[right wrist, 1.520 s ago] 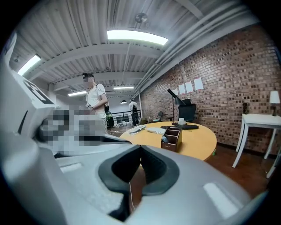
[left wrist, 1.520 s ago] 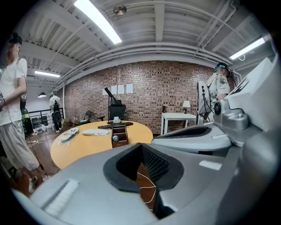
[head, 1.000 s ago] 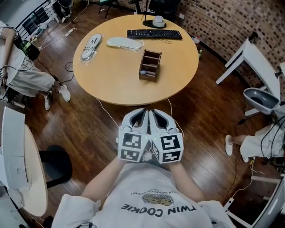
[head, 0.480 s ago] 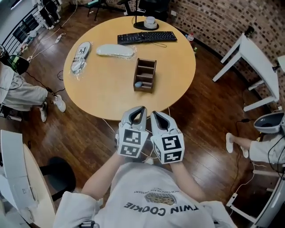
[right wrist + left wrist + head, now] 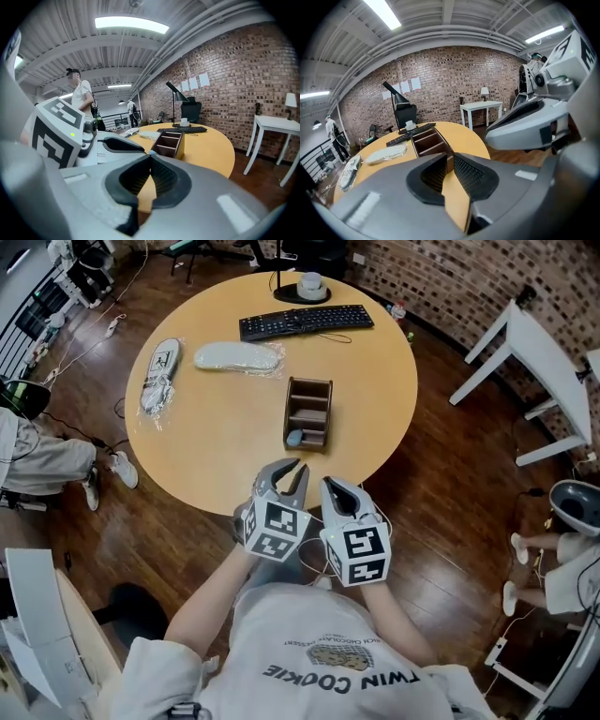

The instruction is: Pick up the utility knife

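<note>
Head view | left gripper point(image 5: 286, 471) fingers just parting, empty | right gripper point(image 5: 330, 484) fingers together, empty

the person is wearing a white short-sleeved t-shirt point(image 5: 328, 681) lettered "twin cookie", the grey left gripper point(image 5: 289, 470) and right gripper point(image 5: 331, 484) each showing black-and-white marker cubes point(image 5: 275, 531).

Both grippers are out in front of the body, side by side and angled downward. The left gripper point(image 5: 289, 470) sits just beside its partner, tilted a little to its outer side. Its jaws have just been opening and now stand slightly apart, with nothing between them. The right gripper point(image 5: 330, 486) is level with it, tips pressed together and empty. The left forearm point(image 5: 211, 601) and right forearm point(image 5: 398, 620) come in bare behind them, elbows spread wider than the tools.
</note>
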Demonstrator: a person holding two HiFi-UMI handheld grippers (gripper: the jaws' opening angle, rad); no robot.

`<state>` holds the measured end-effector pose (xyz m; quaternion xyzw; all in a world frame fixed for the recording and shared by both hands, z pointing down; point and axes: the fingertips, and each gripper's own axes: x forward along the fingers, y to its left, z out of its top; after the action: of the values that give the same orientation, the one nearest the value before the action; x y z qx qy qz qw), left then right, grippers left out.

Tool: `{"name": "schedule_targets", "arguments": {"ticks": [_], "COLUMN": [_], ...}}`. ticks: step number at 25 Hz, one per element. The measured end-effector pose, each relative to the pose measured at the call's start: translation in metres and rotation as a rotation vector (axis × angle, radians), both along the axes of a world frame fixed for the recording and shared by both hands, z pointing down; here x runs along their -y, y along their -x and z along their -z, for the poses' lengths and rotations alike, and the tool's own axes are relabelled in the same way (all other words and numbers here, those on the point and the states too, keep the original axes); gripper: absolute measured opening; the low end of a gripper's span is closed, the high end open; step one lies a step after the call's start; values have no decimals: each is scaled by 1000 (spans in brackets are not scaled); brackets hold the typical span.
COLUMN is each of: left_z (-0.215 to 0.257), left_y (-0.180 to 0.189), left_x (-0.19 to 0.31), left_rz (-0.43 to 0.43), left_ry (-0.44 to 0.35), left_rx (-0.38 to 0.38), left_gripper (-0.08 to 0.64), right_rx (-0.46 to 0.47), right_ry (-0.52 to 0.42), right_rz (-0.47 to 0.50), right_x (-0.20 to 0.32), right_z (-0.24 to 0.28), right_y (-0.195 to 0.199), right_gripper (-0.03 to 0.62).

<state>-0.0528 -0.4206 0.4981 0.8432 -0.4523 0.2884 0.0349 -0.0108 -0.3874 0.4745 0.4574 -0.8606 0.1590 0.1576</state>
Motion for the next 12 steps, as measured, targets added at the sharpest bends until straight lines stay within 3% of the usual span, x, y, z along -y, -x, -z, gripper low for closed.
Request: {"name": "schedule_targets", "arguments": {"ticks": [7,12], "left_z": [-18,-35], "left_y": [7,9], "left_x": [35,42], "left_rz": [-172,-278], "left_ry": [-90,-95], "left_rx": [245,374], "left_gripper": [90,138], "right_rx": [11,15], "right_ry": [40,50], "right_rz": [-39,-58], "right_x": [23,34], "right_z": [-18,-23], "right_y": [3,5], "right_gripper": [0,0]}}
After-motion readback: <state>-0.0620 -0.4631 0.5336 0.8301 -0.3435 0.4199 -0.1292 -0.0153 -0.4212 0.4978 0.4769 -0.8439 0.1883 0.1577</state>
